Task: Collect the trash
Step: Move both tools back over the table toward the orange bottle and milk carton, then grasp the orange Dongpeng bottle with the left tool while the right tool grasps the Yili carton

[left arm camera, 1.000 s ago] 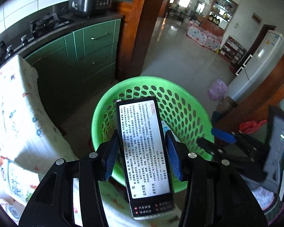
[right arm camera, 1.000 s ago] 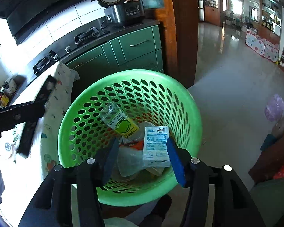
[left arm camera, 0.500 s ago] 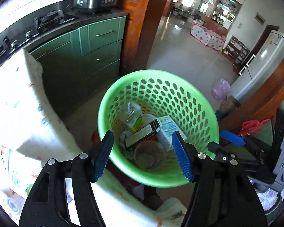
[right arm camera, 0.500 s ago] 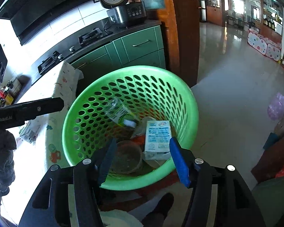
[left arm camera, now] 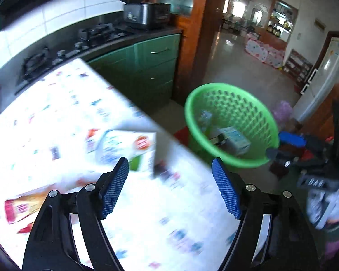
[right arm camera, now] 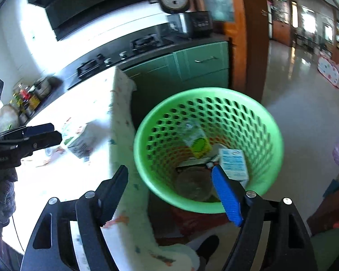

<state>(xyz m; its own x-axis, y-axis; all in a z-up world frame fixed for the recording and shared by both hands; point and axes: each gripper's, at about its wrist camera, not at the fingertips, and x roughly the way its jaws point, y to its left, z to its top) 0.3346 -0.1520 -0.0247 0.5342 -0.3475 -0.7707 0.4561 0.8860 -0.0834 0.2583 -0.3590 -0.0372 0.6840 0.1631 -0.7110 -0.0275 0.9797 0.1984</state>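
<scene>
perforated round green basket (plastic), glossy white carton on table.

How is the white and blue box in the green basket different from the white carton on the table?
The small white and blue box lies down inside the green perforated plastic basket, among other trash. The bigger white carton with a red round mark still sits on the patterned tablecloth, not yet collected. Both are mostly white packaging, and no fingers touch either.

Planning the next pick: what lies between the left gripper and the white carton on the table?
Nothing: in the left wrist view only bare patterned tablecloth separates the empty, opening left gripper from the white carton.
</scene>
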